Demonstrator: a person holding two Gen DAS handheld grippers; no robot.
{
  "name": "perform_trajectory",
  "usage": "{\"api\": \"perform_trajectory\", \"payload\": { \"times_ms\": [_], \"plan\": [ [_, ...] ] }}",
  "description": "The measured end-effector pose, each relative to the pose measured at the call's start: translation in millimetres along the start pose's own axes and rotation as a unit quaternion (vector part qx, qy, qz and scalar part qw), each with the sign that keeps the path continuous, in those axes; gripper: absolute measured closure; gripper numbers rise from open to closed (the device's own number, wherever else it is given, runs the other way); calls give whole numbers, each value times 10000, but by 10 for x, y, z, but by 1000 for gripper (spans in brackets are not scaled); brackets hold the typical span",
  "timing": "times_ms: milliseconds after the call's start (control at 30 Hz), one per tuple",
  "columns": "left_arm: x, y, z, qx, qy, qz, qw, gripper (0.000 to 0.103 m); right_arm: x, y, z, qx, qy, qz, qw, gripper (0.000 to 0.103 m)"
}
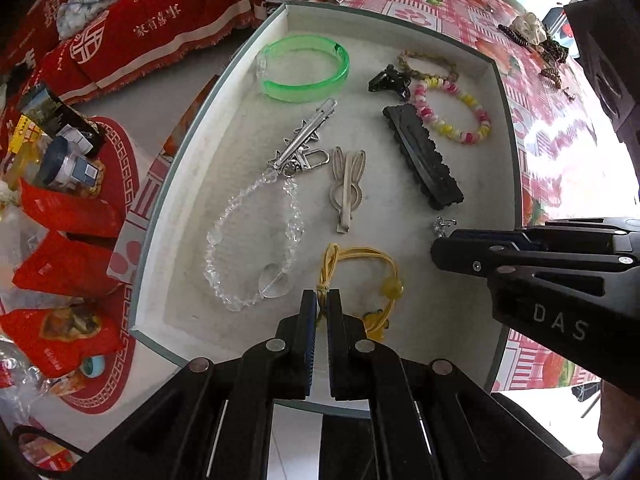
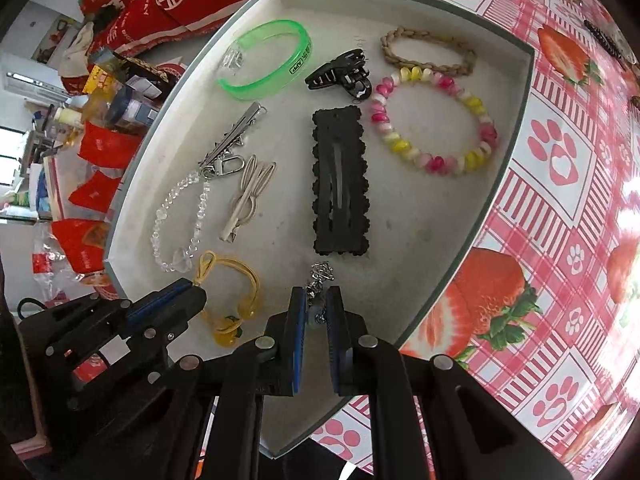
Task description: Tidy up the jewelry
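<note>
Left gripper (image 1: 321, 302) fingers nearly closed, pinching knot of yellow cord bracelet (image 1: 360, 276) at near edge of tray (image 2: 520, 92) on surface. Cord light, limp — knot gives firmest hold. Right gripper (image 2: 316, 300) fingers narrowly parted around small silver chain piece (image 2: 320, 276) — slippery, tiny; true grip uncertain.

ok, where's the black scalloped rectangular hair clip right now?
The black scalloped rectangular hair clip lies flat mid-tray in the right wrist view, between the beige bunny-ear clip on its left and the pink-yellow beaded bracelet at upper right.
</note>
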State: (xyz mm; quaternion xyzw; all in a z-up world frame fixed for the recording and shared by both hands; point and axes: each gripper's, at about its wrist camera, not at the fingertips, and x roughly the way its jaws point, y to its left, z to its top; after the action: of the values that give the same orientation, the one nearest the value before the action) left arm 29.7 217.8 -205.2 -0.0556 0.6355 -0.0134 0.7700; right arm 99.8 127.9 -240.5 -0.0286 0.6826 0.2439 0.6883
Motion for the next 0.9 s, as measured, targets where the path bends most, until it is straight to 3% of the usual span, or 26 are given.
{"api": "perform_trajectory", "payload": {
  "times_ms": [133,200,267,733,900],
  "plan": [
    [-25,19,20,-12,-3,1,10000,92,-12,-1,4,14,25,19,10000,89],
    [-39,19,26,-2,-8,0,10000,92,-34,-29,8,13,25,43,10000,80],
    [-46,13,33,13,-4,11,10000,92,-67,-43,12,31,-10,63,10000,77],
    [-163,21,46,-32,-2,49,10000,92,-337,-13,22,45,-221,106,9997,77],
    [-247,42,56,-77,-40,47,10000,92,-466,0,14,77,-284,-81,9995,77]
  ]
}}
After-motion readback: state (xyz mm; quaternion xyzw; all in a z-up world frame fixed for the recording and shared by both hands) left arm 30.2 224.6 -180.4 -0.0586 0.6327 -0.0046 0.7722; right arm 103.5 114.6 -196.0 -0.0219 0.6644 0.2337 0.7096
